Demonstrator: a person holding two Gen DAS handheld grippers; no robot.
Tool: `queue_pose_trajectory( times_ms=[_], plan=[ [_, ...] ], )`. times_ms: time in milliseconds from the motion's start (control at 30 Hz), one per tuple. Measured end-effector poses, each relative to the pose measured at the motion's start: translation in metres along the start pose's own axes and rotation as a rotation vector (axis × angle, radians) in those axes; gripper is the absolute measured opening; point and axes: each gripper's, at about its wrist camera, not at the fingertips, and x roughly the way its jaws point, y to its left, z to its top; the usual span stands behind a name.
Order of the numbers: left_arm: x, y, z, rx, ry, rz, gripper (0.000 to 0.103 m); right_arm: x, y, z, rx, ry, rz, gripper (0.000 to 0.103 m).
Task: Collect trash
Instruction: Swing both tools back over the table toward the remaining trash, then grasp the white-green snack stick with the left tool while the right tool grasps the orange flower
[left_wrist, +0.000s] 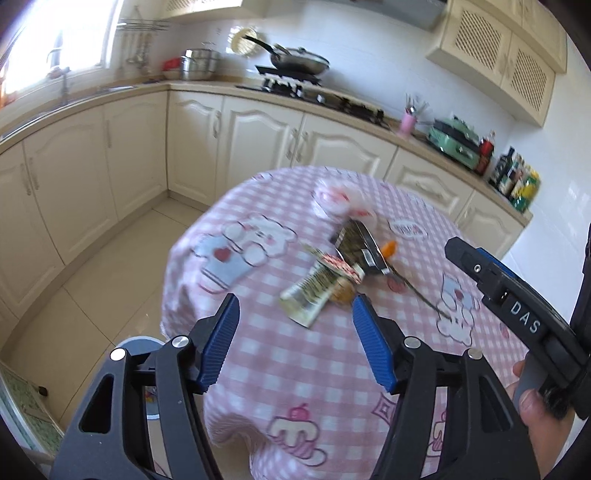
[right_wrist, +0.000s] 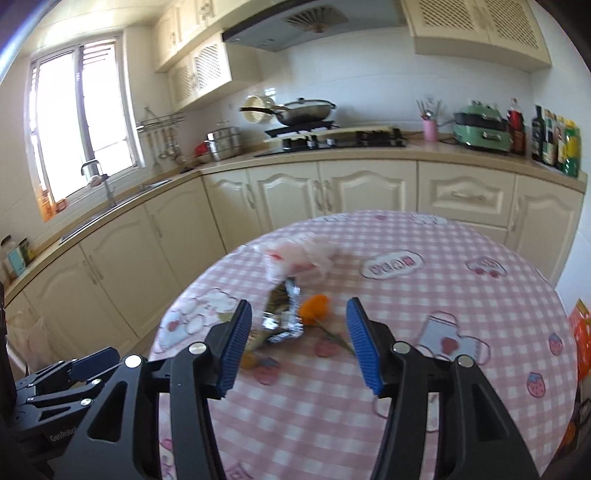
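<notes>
We've got both claws hanging over the round surface (right_wrist: 424, 332) with the pink checked cloth, and neither holds anything. The left claw (left_wrist: 295, 339) has its blue pads spread apart with only tablecloth between them; same for the right claw (right_wrist: 299, 343), jaws apart and empty.

The trash sits in one loose heap around the middle of the surface. Farthest off is a crumpled clear plastic bag (right_wrist: 299, 254), then a foil-lined wrapper (right_wrist: 282, 314) torn open, with an orange artificial flower (right_wrist: 314, 308) just right of it, its thin stem trailing toward the near edge. Our guess is it's piled together so one claw can pin while the other lifts — nothing's been picked up yet, so we'd call the job barely started.

The views split nicely. The left wrist view shows stuff the right mostly hides behind its own finger: a flattened printed packet (left_wrist: 308, 295) nearest us, a small red-and-white checked wrapper (left_wrist: 341, 267) on top of it, and a brownish round bit (left_wrist: 343, 291) by its end — can't tell what that is. It also catches the other claw at the right edge with a hand (left_wrist: 532, 391) on its grip. The right wrist view shows the flower head and bag more cleanly.
</notes>
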Motion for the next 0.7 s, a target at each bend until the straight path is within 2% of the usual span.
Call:
queue_pose_trajectory(
  times_ms=[133, 333, 467, 533, 567, 600, 700],
  plan=[
    [0.019, -0.013, -0.002, 0.031, 0.035, -0.016, 0.061, 0.009, -0.021, -0.007, 0.040, 0.029, -0.013, 0.053],
    [0.056, -0.015, -0.001, 0.033, 0.101, 0.012, 0.061, 0.023, -0.032, -0.012, 0.053, 0.071, -0.024, 0.053],
    [0.074, -0.009, 0.001, 0.020, 0.132, 0.018, 0.048, 0.035, -0.040, -0.014, 0.070, 0.107, -0.025, 0.053],
    [0.080, -0.011, 0.003, 0.046, 0.135, 0.042, 0.040, 0.042, -0.040, -0.014, 0.071, 0.124, -0.023, 0.053],
    [0.082, -0.012, 0.003, 0.061, 0.136, 0.050, 0.034, 0.046, -0.040, -0.014, 0.072, 0.131, -0.019, 0.053],
    [0.084, -0.014, 0.003, 0.081, 0.137, 0.057, 0.023, 0.048, -0.039, -0.013, 0.072, 0.135, -0.017, 0.053],
    [0.083, -0.016, 0.003, 0.107, 0.129, 0.027, 0.013, 0.059, -0.035, -0.011, 0.061, 0.162, -0.017, 0.053]
  ],
)
